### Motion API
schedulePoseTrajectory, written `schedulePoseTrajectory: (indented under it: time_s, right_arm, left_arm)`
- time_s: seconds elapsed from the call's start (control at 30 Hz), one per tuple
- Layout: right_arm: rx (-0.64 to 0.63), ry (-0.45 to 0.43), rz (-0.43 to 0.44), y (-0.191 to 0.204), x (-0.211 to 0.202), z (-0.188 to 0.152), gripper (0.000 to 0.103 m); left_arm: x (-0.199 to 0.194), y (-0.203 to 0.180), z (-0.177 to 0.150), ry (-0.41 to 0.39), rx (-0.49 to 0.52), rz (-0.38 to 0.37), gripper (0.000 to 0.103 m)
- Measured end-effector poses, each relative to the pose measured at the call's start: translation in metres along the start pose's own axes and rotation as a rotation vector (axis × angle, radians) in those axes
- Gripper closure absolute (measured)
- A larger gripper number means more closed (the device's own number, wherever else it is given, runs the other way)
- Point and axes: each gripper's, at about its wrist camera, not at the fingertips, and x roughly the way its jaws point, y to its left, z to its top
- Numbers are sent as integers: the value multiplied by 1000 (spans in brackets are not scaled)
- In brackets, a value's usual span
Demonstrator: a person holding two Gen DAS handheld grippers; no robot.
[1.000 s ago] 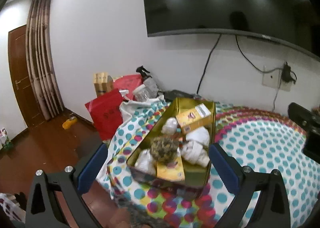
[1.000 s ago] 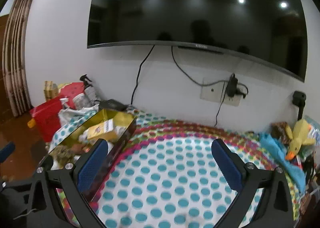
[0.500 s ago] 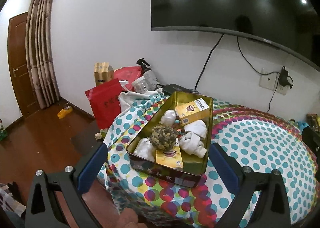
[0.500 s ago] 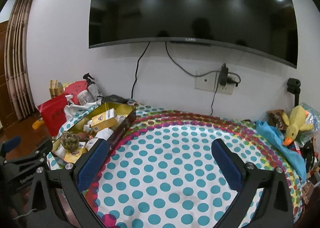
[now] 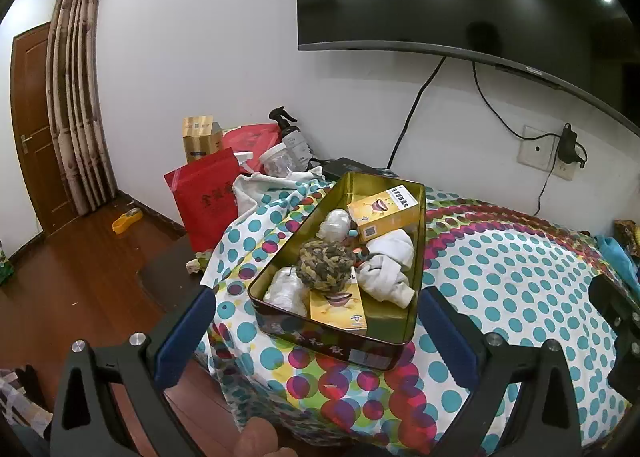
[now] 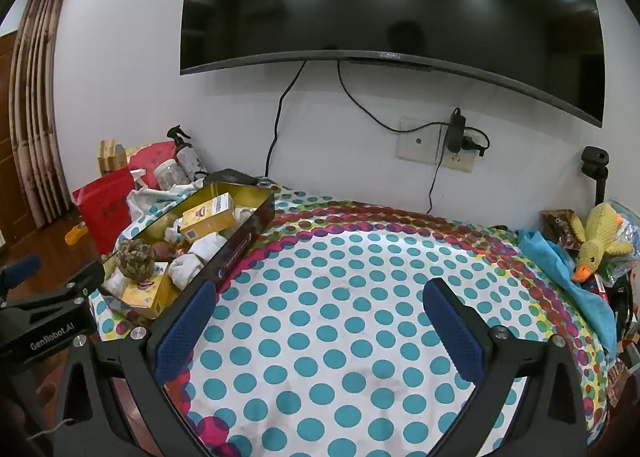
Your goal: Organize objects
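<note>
A gold metal tin (image 5: pixel 418 225) (image 6: pixel 244 241) lies on the polka-dot tablecloth (image 6: pixel 340 297) at the table's left end. It holds two yellow boxes (image 5: pixel 384 211) (image 5: pixel 340 307), a woven rope ball (image 5: pixel 326 263) (image 6: pixel 136 257), white rolled cloths (image 5: pixel 390 265) and white wrapped bundles (image 5: pixel 334 221). My left gripper (image 5: pixel 316 337) is open, just in front of the tin's near wall with nothing between its fingers. My right gripper (image 6: pixel 320 331) is open over the bare tablecloth to the right of the tin.
Behind the tin stand a red bag (image 5: pixel 204 201), a gold carton (image 5: pixel 198 137), a spray bottle (image 5: pixel 292 139) and a clear jar (image 5: pixel 276 161). A plush duck (image 6: pixel 596 245) and a blue cloth (image 6: pixel 560 277) lie at the table's right edge. A TV hangs on the wall above.
Both views have pulled back and risen, so the tin and table show more fully. Both grippers stay open and hold nothing.
</note>
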Motion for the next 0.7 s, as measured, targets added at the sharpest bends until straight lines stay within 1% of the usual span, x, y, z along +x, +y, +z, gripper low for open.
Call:
schedulePoseTrajectory:
  time_s: [0.3,0.5,0.63,0.7]
  right_arm:
    - [-14,0,-1,3,0,-1,0]
    - [-15,7,-2,2,1,-3,0]
    - [-19,5,-7,0,2,-5,0]
    - [-18,5,-8,0,2,-6,0]
  left_arm:
    - [1,0,-1,9,18,17,0]
    - [2,-6,-3,15,42,1,0]
    - [3,-7,-3,34,29,14,0]
    - [1,-6,-2,31,16,39,0]
